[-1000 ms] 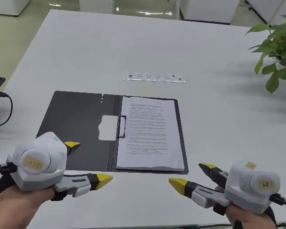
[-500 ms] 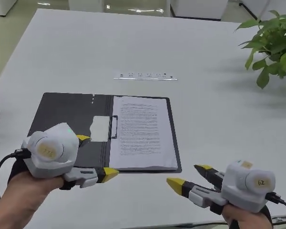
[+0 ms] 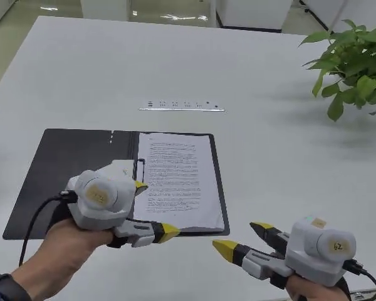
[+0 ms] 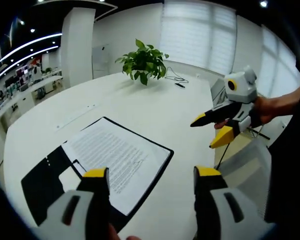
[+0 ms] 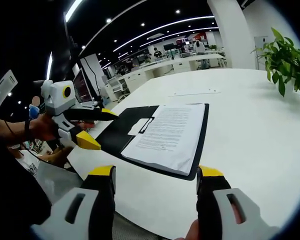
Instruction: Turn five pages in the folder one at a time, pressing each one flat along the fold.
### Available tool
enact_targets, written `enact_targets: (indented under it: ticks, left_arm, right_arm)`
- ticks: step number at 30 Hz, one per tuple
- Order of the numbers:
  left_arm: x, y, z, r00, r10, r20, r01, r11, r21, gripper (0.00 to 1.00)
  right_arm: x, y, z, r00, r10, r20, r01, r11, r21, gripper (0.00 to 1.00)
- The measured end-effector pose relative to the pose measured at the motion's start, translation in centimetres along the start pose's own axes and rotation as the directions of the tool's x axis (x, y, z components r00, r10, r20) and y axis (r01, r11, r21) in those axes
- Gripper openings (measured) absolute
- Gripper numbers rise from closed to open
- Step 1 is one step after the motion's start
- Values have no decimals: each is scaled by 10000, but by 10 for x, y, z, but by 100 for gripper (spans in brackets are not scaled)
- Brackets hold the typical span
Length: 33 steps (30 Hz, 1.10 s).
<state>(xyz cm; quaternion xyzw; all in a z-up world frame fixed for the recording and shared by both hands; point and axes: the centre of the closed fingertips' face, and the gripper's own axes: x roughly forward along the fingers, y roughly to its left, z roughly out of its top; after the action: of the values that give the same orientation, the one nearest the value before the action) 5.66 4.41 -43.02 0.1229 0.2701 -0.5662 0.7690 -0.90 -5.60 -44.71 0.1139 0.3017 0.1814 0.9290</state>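
While the folder (image 3: 62, 163) lies open and flat on the white worktop (image 3: 282, 157), both grippers sit low at its near edge. Folder: black, left inner cover bare except a white label (image 3: 122, 169), and a stack of printed pages (image 3: 175, 179) on the right half, top page flat. A metal clip (image 3: 138, 170) sits at the spine, left of the pages. The left gripper (image 3: 155, 209) is over the folder's near edge by the spine, jaws spread wide and holding nothing. One yellow tip is over the spine area and the other is just past the folder's near edge; can't tell if either touches. The right gripper (image 3: 242, 236) is off the folder, past its near right corner over bare worktop, jaws also apart and empty, tips aimed toward the folder. A power strip (image 3: 182, 107) lies beyond the folder's far edge, apart from it. A green plant (image 3: 354, 66) stands well to the far right of the folder
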Motion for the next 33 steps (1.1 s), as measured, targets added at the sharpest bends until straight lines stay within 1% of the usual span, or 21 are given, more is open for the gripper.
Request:
enact_targets:
  ticks: [5,7,10,11,12,14,16,20,23,24,26,28,30,32,33]
  left_arm:
    - [20,-6,8,9996,-280,85,280,9996,-37,66]
    - [28,-7,10,9991,-378,180,381,9991,-169,66]
    - [38,-8,12,9987,-443,237,450,9986,-273,66]
    - [42,-7,11,9991,-388,177,395,9985,-373,66]
    - [46,-6,13,9994,-284,198,294,9982,-519,66]
    - [51,-6,16,9993,-224,313,244,9975,-666,66]
    - [59,-4,16,9993,-114,342,141,9968,-789,66]
    - [72,-4,15,9996,32,285,-3,9947,-1024,66]
    - [83,-2,12,9998,174,134,-159,9944,-1041,66]
    - [87,-1,9,9998,212,13,-209,9938,-1093,67]
    - [94,0,2,9990,336,-310,-362,9954,-890,68]
    - [100,0,-2,9985,330,-426,-367,9955,-877,67]
    - [107,1,-9,9974,311,-647,-369,9953,-896,67]
    - [113,4,-11,9963,457,-721,-531,9932,-1039,67]
    - [117,7,-12,9954,632,-718,-710,9912,-1115,66]
  right_arm:
    - [-1,-2,-3,9999,-2,-123,1,10000,-51,65]
    - [-2,-4,-2,9999,-10,-107,10,10000,-30,64]
    - [-4,-7,-1,10000,-18,-43,18,10000,36,64]
    - [-4,-8,-2,10000,-34,-37,34,10000,86,64]
    - [-3,-8,-3,10000,-32,-28,33,9999,134,64]
    - [-3,-10,-4,10000,-37,-33,38,9998,208,64]
    - [-3,-10,-5,10000,-42,-41,43,9997,260,63]
    - [-3,-12,-6,10000,2,-98,1,9995,300,63]
    - [-5,-16,-7,10000,-18,-95,21,9994,359,63]
    - [-5,-18,-7,10000,-21,-81,24,9991,412,63]
    - [-6,-20,-7,10000,-34,-82,37,9989,469,62]
    - [-6,-23,-7,9999,-56,-85,60,9988,492,62]
    - [-6,-24,-7,9999,-57,-100,62,9985,539,62]
    - [-5,-25,-8,9999,-43,-138,51,9984,556,62]
    - [-5,-25,-8,9999,-40,-155,49,9985,553,62]
